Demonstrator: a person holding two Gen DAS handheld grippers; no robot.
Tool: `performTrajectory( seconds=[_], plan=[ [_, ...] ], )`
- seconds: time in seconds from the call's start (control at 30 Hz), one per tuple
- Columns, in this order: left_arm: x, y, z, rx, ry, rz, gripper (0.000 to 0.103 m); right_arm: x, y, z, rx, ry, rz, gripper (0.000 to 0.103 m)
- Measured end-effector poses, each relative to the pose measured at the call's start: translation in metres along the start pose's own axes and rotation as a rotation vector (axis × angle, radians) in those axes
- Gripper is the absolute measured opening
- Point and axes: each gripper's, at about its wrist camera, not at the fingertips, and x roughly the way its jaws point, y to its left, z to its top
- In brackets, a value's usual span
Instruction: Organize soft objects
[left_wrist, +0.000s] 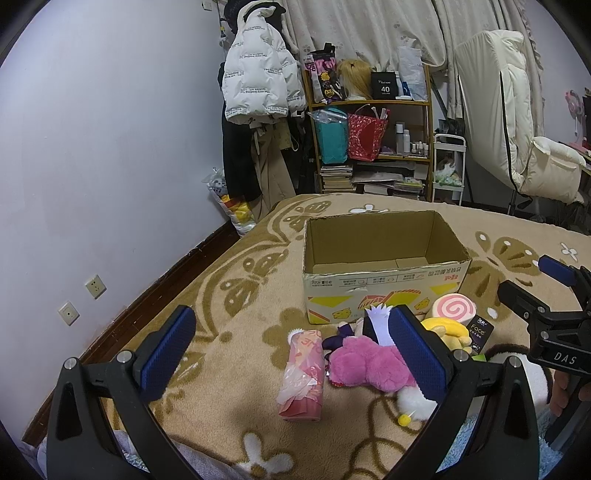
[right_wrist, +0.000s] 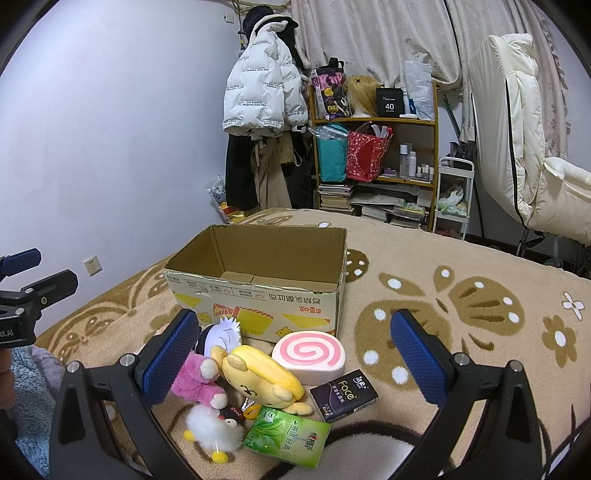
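Both grippers, left gripper (left_wrist: 291, 354) and right gripper (right_wrist: 291, 354), were held wide open and empty. Soft toys (right_wrist: 258, 376) were seen between the right fingers, with the cardboard box (right_wrist: 258, 291) beyond. One toy should be pinched gently at its middle.

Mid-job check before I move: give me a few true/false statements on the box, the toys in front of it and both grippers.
1. The cardboard box is open and holds no toys. True.
2. The right gripper is shut on the yellow plush. False: its jaws are wide open, holding nothing.
3. The pink swirl cushion lies in front of the box. True.
4. The pink plush is inside the box. False: it lies on the blanket.
5. The left gripper is open. True.
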Motion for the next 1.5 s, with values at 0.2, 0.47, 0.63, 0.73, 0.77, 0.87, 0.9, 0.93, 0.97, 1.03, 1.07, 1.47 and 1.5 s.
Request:
performTrajectory(
  seconds=[0.2, 0.47, 0.63, 0.73, 0.77, 0.87, 0.9, 0.93, 0.97, 1.03, 1.07, 1.47, 1.5],
  plan=[
    [0.001, 0.005, -0.005, -0.008, 0.002, 0.001, 0.103, 0.000, 0.000, 0.000, 0.000, -0.003, -0.001, 0.103],
    [0.001, 0.006, -0.005, -0.003, 0.003, 0.002, 0.103, -0.002, -0.001, 0.001, 0.006, -0.005, -0.001, 0.103],
    [0.001, 0.005, -0.005, -0.003, 0.005, 0.002, 0.103, -0.002, -0.001, 0.001, 0.005, -0.005, -0.002, 0.103],
    [0.003, 0.007, -0.007, -0.002, 0.007, 0.003, 0.103, -0.002, -0.001, 0.001, 0.006, -0.005, -0.002, 0.103],
    [0.002, 0.006, -0.006, -0.001, 0.007, 0.003, 0.103, -0.002, -0.002, 0.001, 0.006, -0.004, -0.002, 0.103],
    [0.003, 0.007, -0.007, 0.000, 0.007, 0.004, 0.103, -0.002, -0.001, 0.001, 0.005, -0.004, -0.002, 0.103],
    [0.003, 0.006, -0.006, 0.001, 0.008, 0.003, 0.103, -0.002, -0.001, 0.001, 0.006, -0.004, -0.002, 0.103],
    [0.003, 0.007, -0.007, 0.001, 0.010, 0.004, 0.103, -0.002, -0.001, 0.001, 0.006, -0.004, -0.001, 0.103],
    [0.004, 0.008, -0.008, 0.003, 0.012, 0.004, 0.103, -0.002, -0.001, 0.001, 0.005, -0.004, -0.001, 0.103],
    [0.005, 0.009, -0.008, 0.005, 0.014, 0.007, 0.103, -0.002, -0.001, 0.001, 0.006, -0.004, -0.001, 0.103],
    [0.006, 0.009, -0.009, 0.007, 0.015, 0.007, 0.103, -0.002, -0.001, 0.001, 0.006, -0.004, -0.002, 0.103],
    [0.018, 0.008, -0.002, 0.012, 0.088, 0.014, 0.103, -0.006, -0.005, 0.005, 0.019, 0.005, 0.006, 0.103],
    [0.022, 0.009, -0.001, 0.005, 0.101, 0.010, 0.103, 0.001, -0.005, 0.001, 0.024, 0.007, 0.010, 0.103]
  ],
)
